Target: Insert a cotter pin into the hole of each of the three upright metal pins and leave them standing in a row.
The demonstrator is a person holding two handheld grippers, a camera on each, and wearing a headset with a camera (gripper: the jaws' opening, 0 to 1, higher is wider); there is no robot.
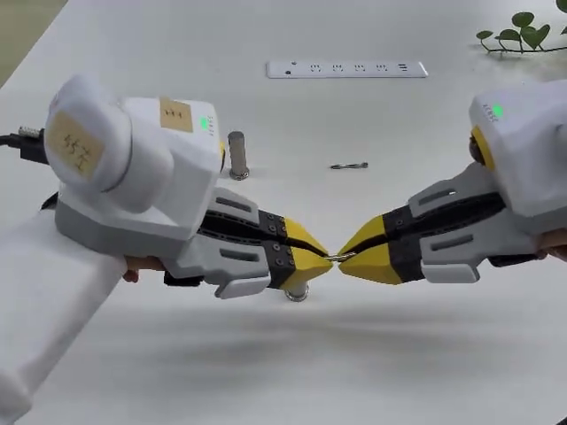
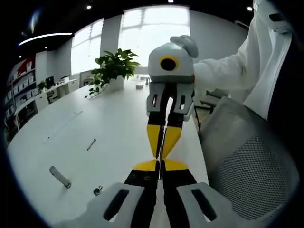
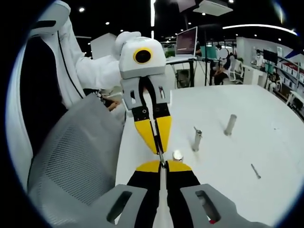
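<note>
Steel pins (image 3: pixel 178 155) (image 3: pixel 197 140) (image 3: pixel 230 124) three; left gripper (image 1: pixel 324 264), right gripper (image 1: pixel 351 259) jaws pinch one cotter pin (image 1: pixel 338 258), seemingly.

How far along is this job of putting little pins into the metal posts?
Done: one metal post appears to carry a pin through its top, though it's tiny. In hand: the left tool and right tool meet tip to tip, both pinching a cotter pin. Left: the far post and near post look bare, and a spare cotter pin lies on the table.
</note>
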